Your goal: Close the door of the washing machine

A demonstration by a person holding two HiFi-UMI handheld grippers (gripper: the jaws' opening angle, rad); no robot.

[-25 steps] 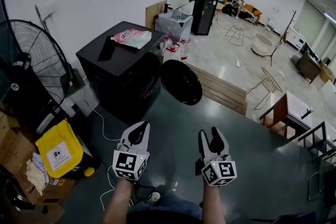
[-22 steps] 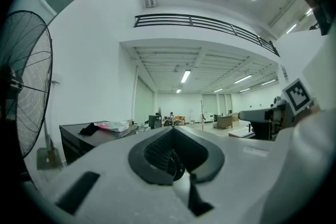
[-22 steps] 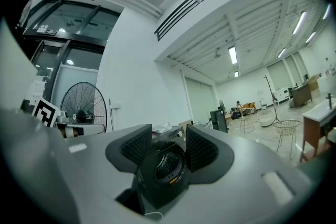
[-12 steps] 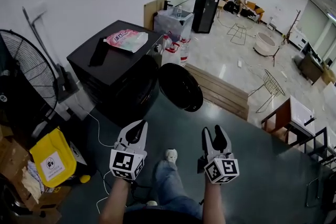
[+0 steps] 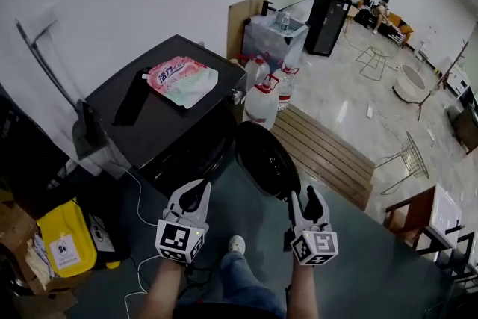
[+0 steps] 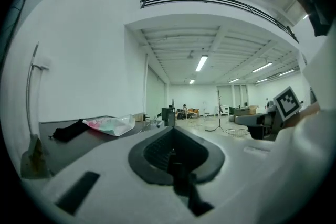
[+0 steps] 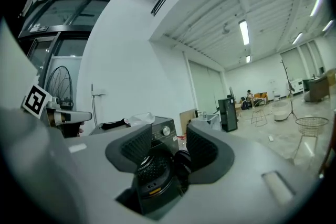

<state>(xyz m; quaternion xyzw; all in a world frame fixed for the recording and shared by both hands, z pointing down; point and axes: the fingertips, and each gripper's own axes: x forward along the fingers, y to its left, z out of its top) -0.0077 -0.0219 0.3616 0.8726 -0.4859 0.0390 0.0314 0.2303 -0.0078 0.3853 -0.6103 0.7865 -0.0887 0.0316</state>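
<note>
As both grippers are held low in front of the person, the left gripper (image 5: 196, 189) has its jaws pressed together with nothing between them. The right gripper (image 5: 308, 198) has its jaws apart and holds nothing. In the right gripper view the machine shows through the gap, beyond the jaws. Below the grippers, one shoe (image 5: 236, 244) of the person stands on the dark floor (image 5: 373, 265), and white cables (image 5: 142, 198) lie at the left side, near a yellow container (image 5: 63, 244).

Just ahead of the right gripper is the round door (image 5: 265, 159) of the washing machine (image 5: 160, 123). The door stands open, swung out from the front of the black machine toward the right gripper. From the head view I cannot tell whether the gripper touches it.

On top of the machine lie a pink bag (image 5: 181, 80) and, beside it, a black cloth (image 5: 134, 93). Behind the machine stand water bottles (image 5: 263, 99) with red caps, and to their right is a wooden pallet (image 5: 328, 153). Farther away are a clear plastic box (image 5: 272, 33) and a black cabinet (image 5: 326, 11). At the far end of the hall a person (image 5: 383, 5) sits.
</note>
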